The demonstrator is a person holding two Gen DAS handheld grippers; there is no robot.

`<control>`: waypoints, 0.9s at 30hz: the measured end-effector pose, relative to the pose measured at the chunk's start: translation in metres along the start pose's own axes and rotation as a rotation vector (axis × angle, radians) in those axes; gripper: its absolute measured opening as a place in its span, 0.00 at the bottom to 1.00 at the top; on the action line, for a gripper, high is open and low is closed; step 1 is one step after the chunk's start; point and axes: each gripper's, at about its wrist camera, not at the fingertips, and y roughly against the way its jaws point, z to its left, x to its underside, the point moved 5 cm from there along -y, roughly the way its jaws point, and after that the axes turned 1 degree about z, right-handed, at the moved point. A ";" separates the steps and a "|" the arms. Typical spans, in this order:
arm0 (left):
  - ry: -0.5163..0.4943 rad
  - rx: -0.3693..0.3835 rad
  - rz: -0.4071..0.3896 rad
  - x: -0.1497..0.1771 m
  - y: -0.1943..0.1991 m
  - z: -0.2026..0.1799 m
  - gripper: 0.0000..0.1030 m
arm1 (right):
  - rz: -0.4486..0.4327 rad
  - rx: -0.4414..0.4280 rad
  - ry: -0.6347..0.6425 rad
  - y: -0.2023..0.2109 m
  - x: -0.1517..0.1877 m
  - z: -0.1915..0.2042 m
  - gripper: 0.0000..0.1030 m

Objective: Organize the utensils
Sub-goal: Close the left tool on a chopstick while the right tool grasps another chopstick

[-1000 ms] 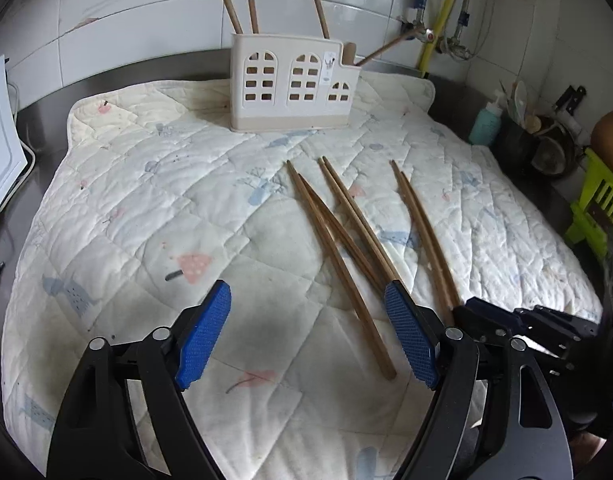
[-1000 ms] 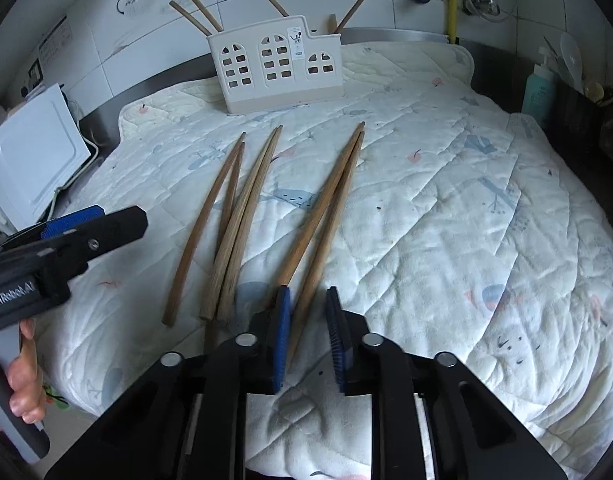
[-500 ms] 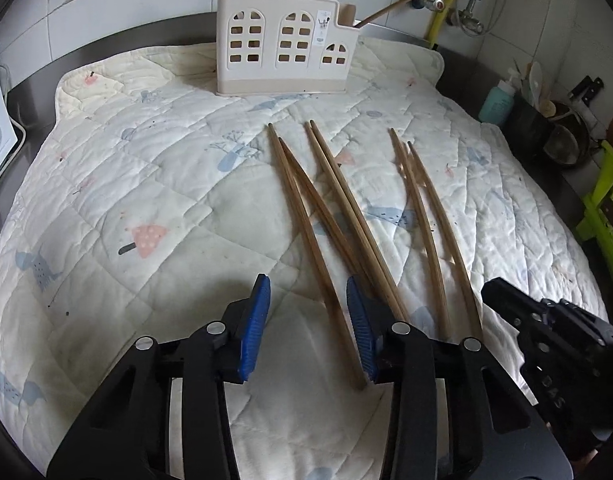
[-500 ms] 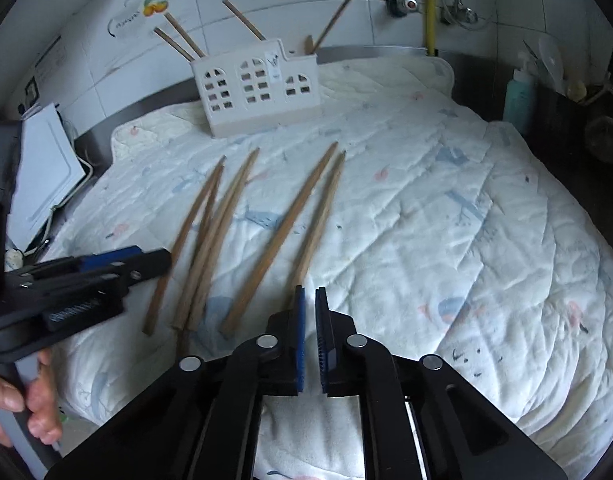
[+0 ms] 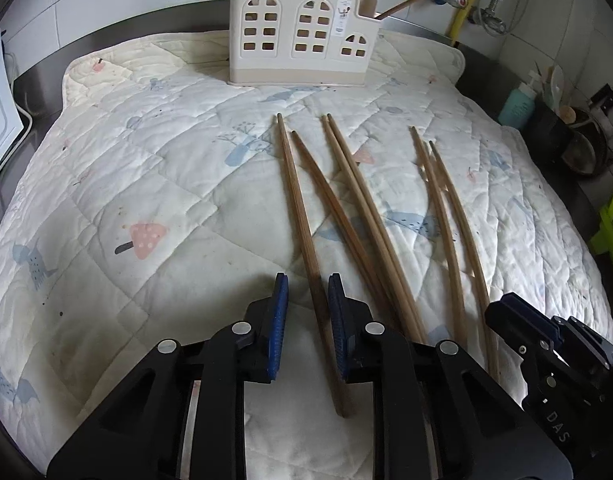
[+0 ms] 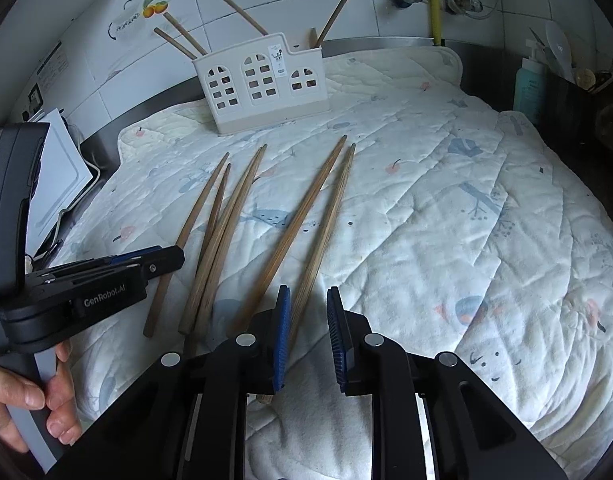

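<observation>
Several wooden chopsticks (image 5: 348,216) lie side by side on a quilted mat (image 5: 146,200). Behind them stands a white holder (image 5: 302,40) with arched cut-outs and a few chopsticks upright in it. My left gripper (image 5: 308,312) is closing around the thick end of the leftmost chopstick (image 5: 296,200); it lies against the right pad, and a gap remains at the left pad. My right gripper (image 6: 308,320) is opening over the near end of the rightmost chopstick (image 6: 326,224), which slips under its left finger. Each gripper shows in the other's view: left gripper (image 6: 166,258), right gripper (image 5: 506,312).
The mat (image 6: 466,200) lies on a dark steel counter against a tiled wall. A teal bottle (image 5: 516,108) and dark kitchenware stand at the right. A white board (image 6: 62,168) leans at the left, and a person's hand (image 6: 34,404) holds the left gripper's handle.
My left gripper came forward and down, and its jaws narrowed from wide apart to close around the leftmost chopstick. The right jaws were almost shut half a second ago and have parted.
</observation>
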 end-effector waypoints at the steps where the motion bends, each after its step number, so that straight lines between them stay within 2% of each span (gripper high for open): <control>1: 0.006 0.005 0.001 0.000 0.000 0.000 0.19 | 0.002 -0.001 0.000 -0.001 0.000 0.000 0.19; 8: -0.005 -0.002 -0.027 0.002 -0.003 -0.006 0.19 | 0.015 0.003 0.003 -0.007 0.000 0.004 0.26; 11: -0.014 -0.013 -0.034 0.002 -0.002 -0.004 0.09 | 0.016 0.011 0.014 -0.007 0.001 0.006 0.27; 13: 0.009 0.009 -0.029 0.001 -0.001 0.002 0.08 | 0.015 0.017 0.018 -0.007 0.001 0.006 0.27; 19: 0.019 0.029 -0.013 0.003 -0.001 0.002 0.08 | 0.016 0.024 0.016 -0.008 0.001 0.008 0.27; 22: 0.005 0.014 -0.016 0.003 -0.003 0.000 0.08 | 0.012 0.025 0.019 -0.009 0.001 0.009 0.29; 23: 0.000 0.009 -0.019 0.003 -0.002 -0.001 0.08 | 0.011 0.028 0.023 -0.010 0.001 0.009 0.28; 27: 0.018 0.024 -0.031 0.004 0.000 0.003 0.07 | 0.008 0.034 0.006 -0.009 0.000 0.003 0.11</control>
